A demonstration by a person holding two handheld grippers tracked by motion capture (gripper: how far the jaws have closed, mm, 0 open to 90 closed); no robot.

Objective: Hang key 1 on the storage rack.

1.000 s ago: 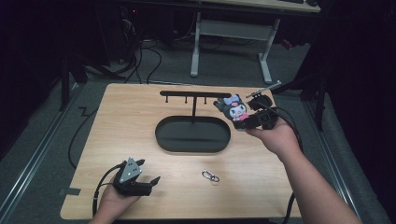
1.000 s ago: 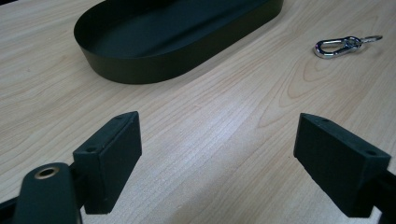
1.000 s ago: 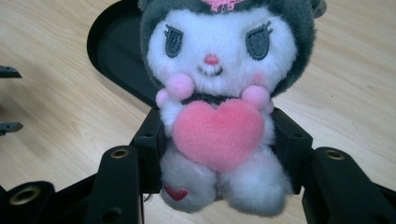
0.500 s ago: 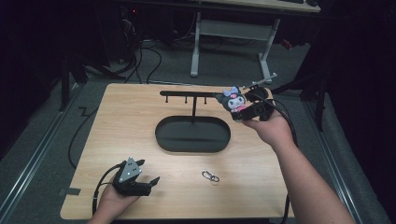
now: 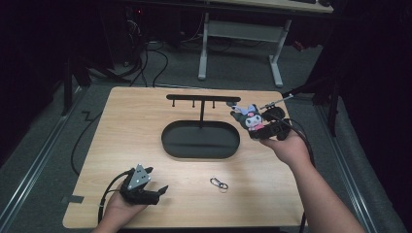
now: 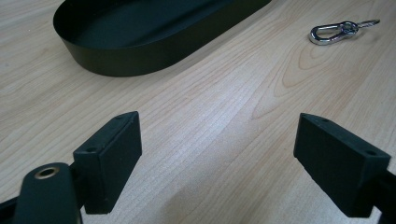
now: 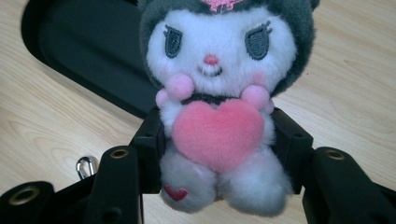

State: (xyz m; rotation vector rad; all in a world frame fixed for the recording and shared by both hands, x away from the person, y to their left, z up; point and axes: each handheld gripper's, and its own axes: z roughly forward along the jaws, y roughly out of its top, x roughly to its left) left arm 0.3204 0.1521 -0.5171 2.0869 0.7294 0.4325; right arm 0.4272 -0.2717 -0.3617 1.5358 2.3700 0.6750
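Black oval tray (image 5: 170, 141) sits mid-table on my wooden tabletop (image 5: 131, 116). A T-shaped hook stand (image 5: 202, 98) rises from its far edge. Silver carabiner clip (image 5: 219, 183) lies near the tray's front right.

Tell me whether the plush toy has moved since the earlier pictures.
Yes. The plush toy, clamped in the right gripper, has dropped slightly: earlier it sat level with the black rack's bar, now it is just below the bar's right end.
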